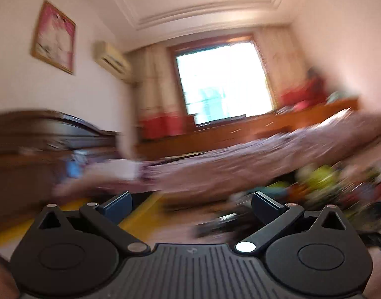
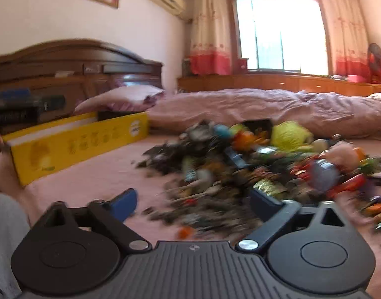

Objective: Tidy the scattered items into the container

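On the pink bed (image 2: 95, 174), a toy heap (image 2: 252, 164) beside yellow box (image 2: 75, 142).

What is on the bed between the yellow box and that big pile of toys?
Only bare pink sheet lies between the yellow box and the pile of toys, as the right wrist view shows.

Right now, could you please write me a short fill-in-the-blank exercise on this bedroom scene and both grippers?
1. The long box lying on the bed, left of the pile, is ____ in colour.
2. The pile of scattered items lies on a ____ bedsheet.
3. The jaws of the right gripper are ____, with nothing gripped between them.
4. The left gripper holds ____ between its fingers.

Missing words: yellow; pink; open; nothing
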Action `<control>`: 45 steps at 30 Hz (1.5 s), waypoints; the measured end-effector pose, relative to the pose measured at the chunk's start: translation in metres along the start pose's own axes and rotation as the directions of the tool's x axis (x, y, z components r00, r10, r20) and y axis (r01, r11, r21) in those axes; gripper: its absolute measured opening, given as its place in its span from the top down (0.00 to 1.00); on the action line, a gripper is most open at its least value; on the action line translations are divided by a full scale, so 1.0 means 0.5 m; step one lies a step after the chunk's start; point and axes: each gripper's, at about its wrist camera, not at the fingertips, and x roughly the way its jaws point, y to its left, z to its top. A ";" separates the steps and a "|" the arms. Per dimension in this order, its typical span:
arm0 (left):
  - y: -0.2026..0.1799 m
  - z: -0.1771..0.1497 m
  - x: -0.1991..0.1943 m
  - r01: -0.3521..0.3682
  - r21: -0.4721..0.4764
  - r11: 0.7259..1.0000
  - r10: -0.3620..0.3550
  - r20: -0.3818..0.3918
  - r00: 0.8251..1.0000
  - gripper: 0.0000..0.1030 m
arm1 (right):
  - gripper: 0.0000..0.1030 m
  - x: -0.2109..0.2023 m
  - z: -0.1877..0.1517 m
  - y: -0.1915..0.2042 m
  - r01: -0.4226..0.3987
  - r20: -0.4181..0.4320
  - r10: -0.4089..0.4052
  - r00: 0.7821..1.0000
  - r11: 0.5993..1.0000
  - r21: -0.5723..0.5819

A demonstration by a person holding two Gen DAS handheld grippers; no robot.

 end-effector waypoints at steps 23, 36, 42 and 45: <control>-0.187 -0.168 0.066 0.234 -0.024 0.972 -0.235 -0.042 0.971 0.06 | 0.10 0.259 0.111 -0.245 0.304 0.103 -0.293 0.951 0.946 -0.114; -0.248 -0.134 0.085 0.224 0.186 0.957 -0.213 -0.077 0.974 0.07 | 0.97 0.359 0.159 -0.382 0.215 -0.146 -0.182 0.972 0.941 0.261; -0.230 0.090 0.346 0.382 0.011 0.924 -0.379 -0.109 0.919 0.39 | 0.96 0.202 0.181 -0.389 0.214 0.013 -0.228 0.974 0.930 0.297; -0.281 0.159 0.538 0.568 0.232 0.790 -0.509 -0.268 0.818 0.51 | 0.95 0.172 0.185 -0.396 0.178 0.078 -0.210 0.975 0.939 0.295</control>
